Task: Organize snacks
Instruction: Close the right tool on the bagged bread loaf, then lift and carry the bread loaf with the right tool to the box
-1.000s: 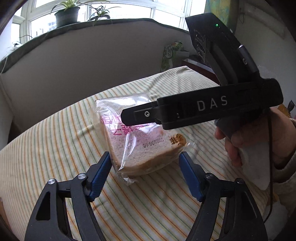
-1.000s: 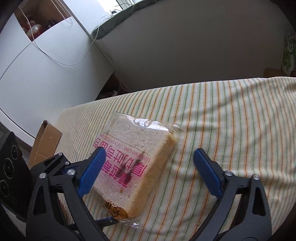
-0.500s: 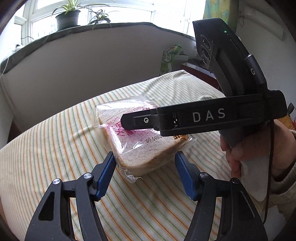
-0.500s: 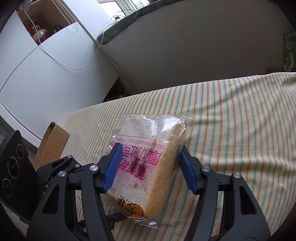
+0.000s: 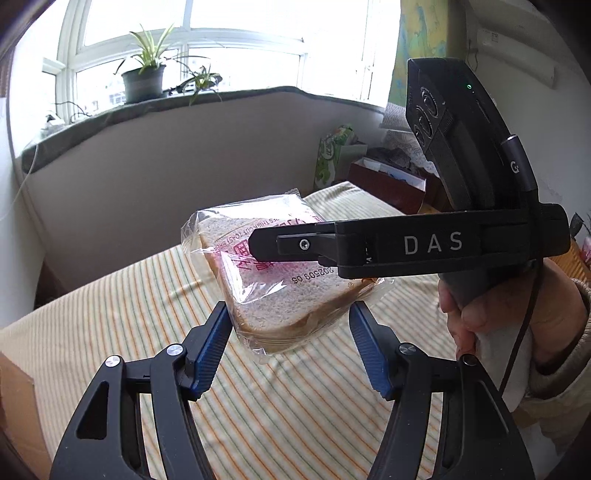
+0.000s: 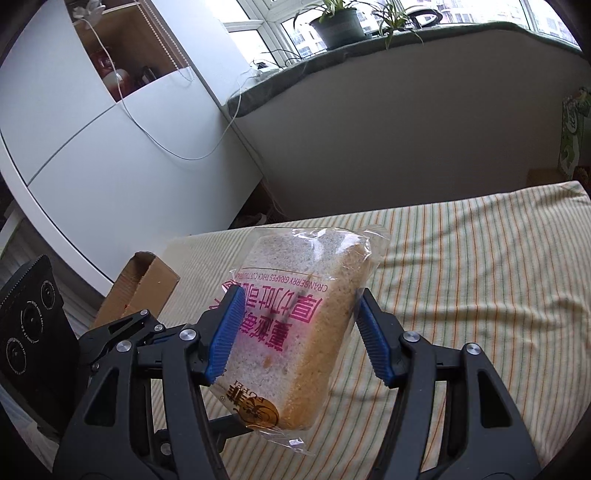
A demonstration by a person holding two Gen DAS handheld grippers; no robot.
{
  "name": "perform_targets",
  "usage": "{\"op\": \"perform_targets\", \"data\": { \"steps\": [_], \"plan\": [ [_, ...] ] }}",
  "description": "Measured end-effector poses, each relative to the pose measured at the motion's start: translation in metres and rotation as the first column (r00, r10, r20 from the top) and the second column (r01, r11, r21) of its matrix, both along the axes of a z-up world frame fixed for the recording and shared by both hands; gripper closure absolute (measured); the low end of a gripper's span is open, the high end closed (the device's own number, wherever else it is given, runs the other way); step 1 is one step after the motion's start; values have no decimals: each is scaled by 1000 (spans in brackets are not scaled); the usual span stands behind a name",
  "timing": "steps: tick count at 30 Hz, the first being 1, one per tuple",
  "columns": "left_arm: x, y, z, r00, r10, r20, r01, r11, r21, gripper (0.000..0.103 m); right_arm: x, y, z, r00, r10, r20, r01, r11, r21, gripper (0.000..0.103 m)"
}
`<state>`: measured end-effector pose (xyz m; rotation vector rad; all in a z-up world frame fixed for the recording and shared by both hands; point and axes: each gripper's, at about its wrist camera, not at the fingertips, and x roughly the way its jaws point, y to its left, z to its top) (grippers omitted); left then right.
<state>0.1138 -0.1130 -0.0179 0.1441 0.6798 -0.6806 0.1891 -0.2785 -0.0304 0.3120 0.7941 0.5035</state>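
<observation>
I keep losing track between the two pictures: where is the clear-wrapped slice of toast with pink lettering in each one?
Left wrist view: wrapped toast centre, behind the right gripper's black body.
Right wrist view: toast lower centre, clamped in the right gripper.
Shared landmark: the potted plant on the windowsill.

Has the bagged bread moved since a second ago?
Yes. The bagged bread lay flat on the striped tablecloth; now it is lifted clear of the cloth, clamped in the right gripper. The left gripper is open beneath it.
</observation>
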Motion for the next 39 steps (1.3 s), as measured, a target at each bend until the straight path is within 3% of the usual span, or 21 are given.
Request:
{"op": "perform_targets", "data": {
  "steps": [8,14,23,29,35,39],
  "plan": [
    [-54,19,51,994,4,112,1,999,-43,38,-57,22,72,991,10,132,-5,999,-45,39],
    [-85,33,69,987,11,160,-3,999,-54,38,-97,36,102,982,26,189,-14,998,-62,39],
    [-100,63,67,984,62,166,-48,995,-86,38,-112,74,109,978,73,194,-56,994,-89,39],
    [-105,103,59,977,144,155,-130,987,-100,38,-105,122,102,974,142,175,-126,987,-101,39],
    [-108,162,47,954,266,138,-253,962,-108,38,-94,196,89,956,254,149,-241,966,-98,39],
    [-113,208,40,927,354,121,-339,932,-132,37,-88,253,81,933,332,137,-321,942,-100,39]
  ]
}}
